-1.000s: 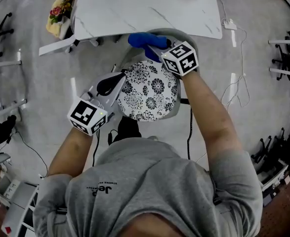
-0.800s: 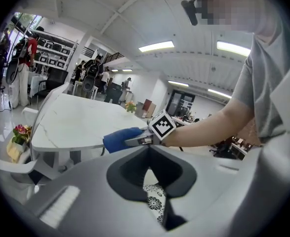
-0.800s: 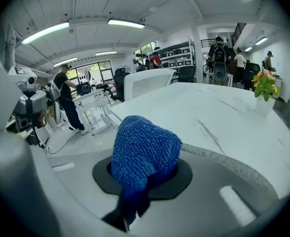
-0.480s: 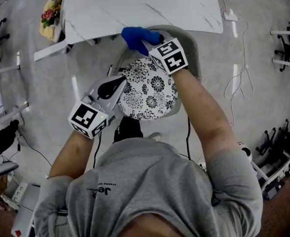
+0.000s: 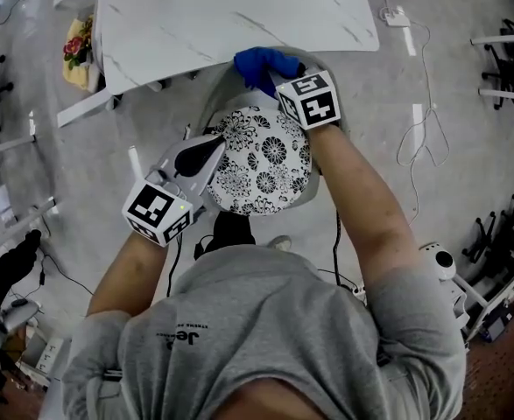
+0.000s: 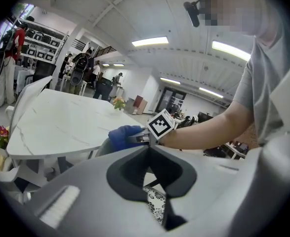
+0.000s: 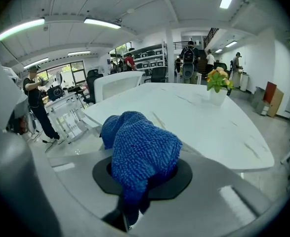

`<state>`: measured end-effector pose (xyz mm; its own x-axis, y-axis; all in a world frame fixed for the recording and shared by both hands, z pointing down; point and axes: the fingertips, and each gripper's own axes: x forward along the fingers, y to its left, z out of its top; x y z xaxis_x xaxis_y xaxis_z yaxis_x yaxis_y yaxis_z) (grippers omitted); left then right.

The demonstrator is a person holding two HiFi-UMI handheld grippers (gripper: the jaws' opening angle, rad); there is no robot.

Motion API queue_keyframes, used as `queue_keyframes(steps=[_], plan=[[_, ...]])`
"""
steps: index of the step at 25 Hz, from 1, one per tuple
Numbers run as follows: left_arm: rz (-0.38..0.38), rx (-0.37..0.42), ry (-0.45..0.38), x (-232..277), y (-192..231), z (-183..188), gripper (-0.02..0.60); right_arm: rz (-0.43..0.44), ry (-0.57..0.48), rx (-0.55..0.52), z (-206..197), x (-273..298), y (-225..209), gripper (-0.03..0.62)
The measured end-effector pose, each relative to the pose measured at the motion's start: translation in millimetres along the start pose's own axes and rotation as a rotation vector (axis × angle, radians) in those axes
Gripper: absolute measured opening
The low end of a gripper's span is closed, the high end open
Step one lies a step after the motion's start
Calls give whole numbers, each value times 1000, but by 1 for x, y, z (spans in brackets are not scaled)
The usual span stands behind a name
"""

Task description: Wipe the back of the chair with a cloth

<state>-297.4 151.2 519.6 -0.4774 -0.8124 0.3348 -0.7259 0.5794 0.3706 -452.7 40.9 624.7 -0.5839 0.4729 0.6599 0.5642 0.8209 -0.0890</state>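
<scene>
Mid-wipe, by the look of it: right hand-held gripper (image 5: 283,77) is clamped on the blue cloth (image 7: 142,152), cloth on the top rim of the chair back (image 5: 334,64), just beside the counter (image 5: 221,16) edge. Left hand-held gripper (image 5: 214,150) has its jaws together, empty — at the patterned seat (image 5: 265,164) edge. Next move likely calls for dragging the cloth along the rim with steady contact.

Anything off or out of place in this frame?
Nothing stands out. The blue cloth is bunched in the right gripper at the top of the chair back. The left gripper is shut and empty at the edge of the floral seat. No spill or damage is visible.
</scene>
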Motion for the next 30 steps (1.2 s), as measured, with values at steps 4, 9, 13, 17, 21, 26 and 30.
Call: queue_keyframes(steps=[4, 9, 13, 17, 21, 26, 30], plan=[[-21, 2, 8, 7, -3, 2, 58, -62, 8, 52, -10, -17, -28, 60], [-44, 12, 14, 14, -7, 6, 58, -132, 12, 107, -25, -41, -56, 58], [-61, 15, 8, 20, -10, 13, 58, -180, 6, 154, -30, -60, -76, 60], [-82, 20, 6, 23, -15, 15, 58, -265, -2, 237, -35, -85, -107, 60], [-94, 14, 3, 22, -16, 13, 58, -221, 13, 166, -36, -95, -107, 58], [-90, 5, -9, 16, -12, 10, 58, 32, -15, -52, -24, -83, -41, 58], [-56, -13, -17, 0, -1, 3, 58, 289, -9, -232, -22, -55, 39, 58]])
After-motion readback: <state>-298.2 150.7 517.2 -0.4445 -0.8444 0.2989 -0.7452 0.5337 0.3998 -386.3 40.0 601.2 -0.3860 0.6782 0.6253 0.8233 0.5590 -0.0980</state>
